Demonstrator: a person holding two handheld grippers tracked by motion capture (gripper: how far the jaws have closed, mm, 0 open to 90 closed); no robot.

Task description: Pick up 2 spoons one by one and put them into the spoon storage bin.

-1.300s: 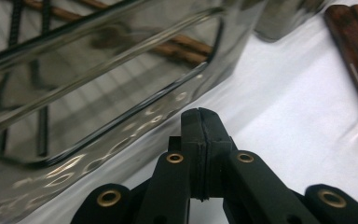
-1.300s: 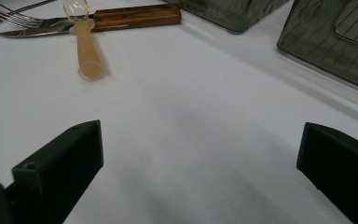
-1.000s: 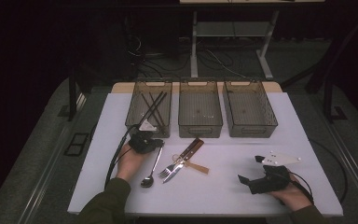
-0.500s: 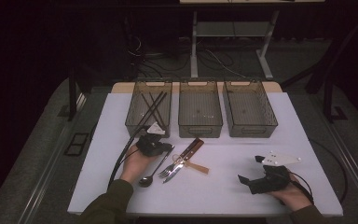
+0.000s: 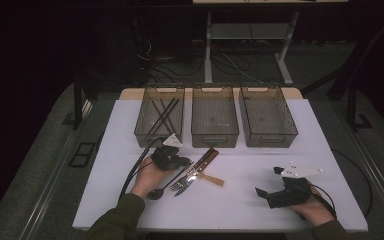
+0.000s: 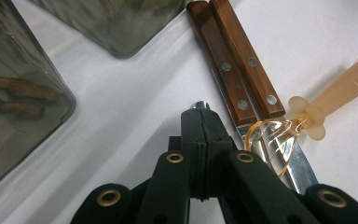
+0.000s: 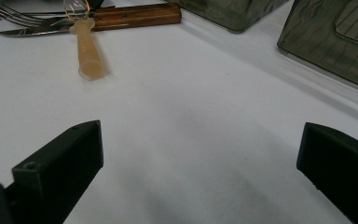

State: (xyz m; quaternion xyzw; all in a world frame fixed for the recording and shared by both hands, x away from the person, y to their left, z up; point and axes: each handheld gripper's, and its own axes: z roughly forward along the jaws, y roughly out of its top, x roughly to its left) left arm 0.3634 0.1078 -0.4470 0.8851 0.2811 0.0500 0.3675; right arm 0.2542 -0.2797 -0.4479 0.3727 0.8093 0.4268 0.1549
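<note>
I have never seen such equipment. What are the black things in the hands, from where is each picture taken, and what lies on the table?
A person holds one gripping tool in each hand. The high view looks down on the table. The other two views come from a camera on each tool. The left tool is shut, and a metal tip shows past it. I cannot tell what that tip is. The right tool is open and empty. On the table lie knives, a fork, a spoon, a plastic spoon and three bins.
</note>
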